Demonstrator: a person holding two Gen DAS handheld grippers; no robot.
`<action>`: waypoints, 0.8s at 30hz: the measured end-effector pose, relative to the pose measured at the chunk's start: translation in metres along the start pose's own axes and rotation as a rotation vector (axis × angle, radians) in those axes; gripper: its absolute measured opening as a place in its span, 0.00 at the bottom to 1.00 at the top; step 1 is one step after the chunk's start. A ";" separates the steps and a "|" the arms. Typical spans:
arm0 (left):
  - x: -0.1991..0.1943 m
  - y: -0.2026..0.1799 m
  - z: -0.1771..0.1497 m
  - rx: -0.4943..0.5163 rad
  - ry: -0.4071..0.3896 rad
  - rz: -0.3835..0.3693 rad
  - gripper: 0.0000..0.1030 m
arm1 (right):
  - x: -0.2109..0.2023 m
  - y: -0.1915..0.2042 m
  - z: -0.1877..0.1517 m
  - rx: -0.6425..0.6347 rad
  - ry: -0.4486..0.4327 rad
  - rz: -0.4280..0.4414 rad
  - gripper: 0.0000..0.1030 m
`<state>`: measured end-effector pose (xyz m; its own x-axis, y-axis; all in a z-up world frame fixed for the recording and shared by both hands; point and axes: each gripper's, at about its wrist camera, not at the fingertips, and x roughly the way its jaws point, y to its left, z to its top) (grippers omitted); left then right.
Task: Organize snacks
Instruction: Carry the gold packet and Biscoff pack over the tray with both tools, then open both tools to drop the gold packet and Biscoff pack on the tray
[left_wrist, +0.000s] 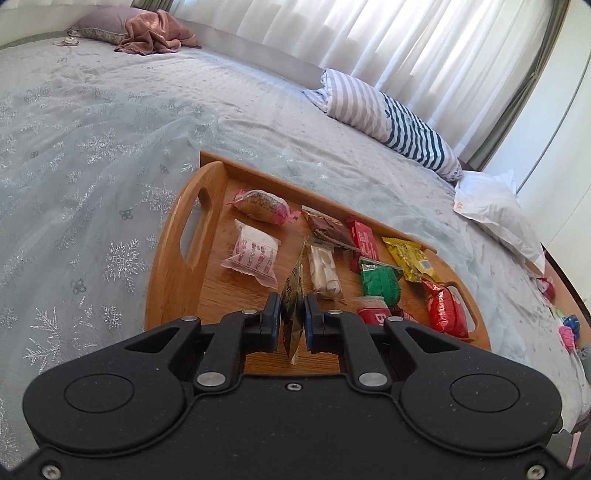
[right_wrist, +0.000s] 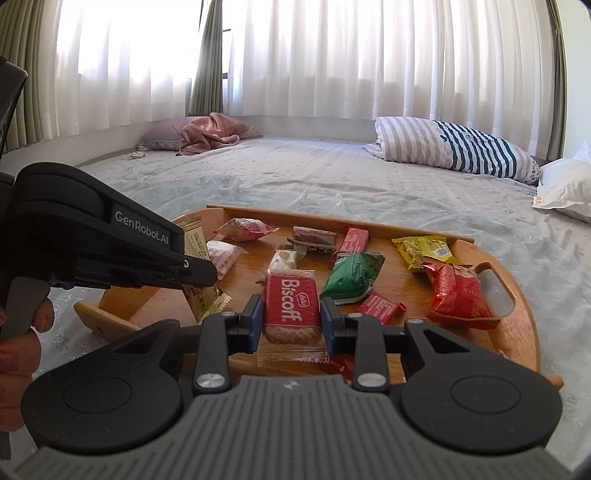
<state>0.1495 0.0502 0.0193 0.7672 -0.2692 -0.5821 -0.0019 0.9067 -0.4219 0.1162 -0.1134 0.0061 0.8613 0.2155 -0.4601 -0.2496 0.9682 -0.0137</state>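
A wooden tray (left_wrist: 173, 258) lies on the bed and also shows in the right wrist view (right_wrist: 521, 325); several wrapped snacks lie on it. My left gripper (left_wrist: 291, 317) is shut on a thin yellow-green snack packet (left_wrist: 292, 291), held edge-on above the tray's near side. In the right wrist view that gripper (right_wrist: 201, 277) comes in from the left with the packet (right_wrist: 201, 295) hanging from it. My right gripper (right_wrist: 291, 317) is shut on a red Biscoff biscuit pack (right_wrist: 291, 306), just above the tray's front edge.
On the tray: a green pack (right_wrist: 351, 277), a red pack (right_wrist: 458, 291), a yellow pack (right_wrist: 424, 251), a brown bar (right_wrist: 314, 236), pink-white packs (left_wrist: 255, 254). A striped pillow (right_wrist: 454, 147) and a white bag (right_wrist: 565, 188) lie at the right, pink bedding (right_wrist: 207, 136) far back.
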 end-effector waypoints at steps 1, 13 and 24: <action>0.001 0.000 -0.001 -0.001 0.002 0.001 0.12 | 0.002 0.001 0.000 -0.001 0.004 0.002 0.37; 0.005 0.002 -0.003 0.000 0.009 0.010 0.12 | 0.013 0.004 0.000 -0.007 0.040 0.011 0.37; 0.004 -0.003 -0.008 0.057 -0.003 0.055 0.18 | 0.019 0.003 0.003 -0.008 0.059 0.017 0.37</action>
<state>0.1474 0.0433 0.0127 0.7686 -0.2177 -0.6015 -0.0077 0.9371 -0.3490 0.1328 -0.1062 -0.0002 0.8293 0.2233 -0.5123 -0.2673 0.9635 -0.0127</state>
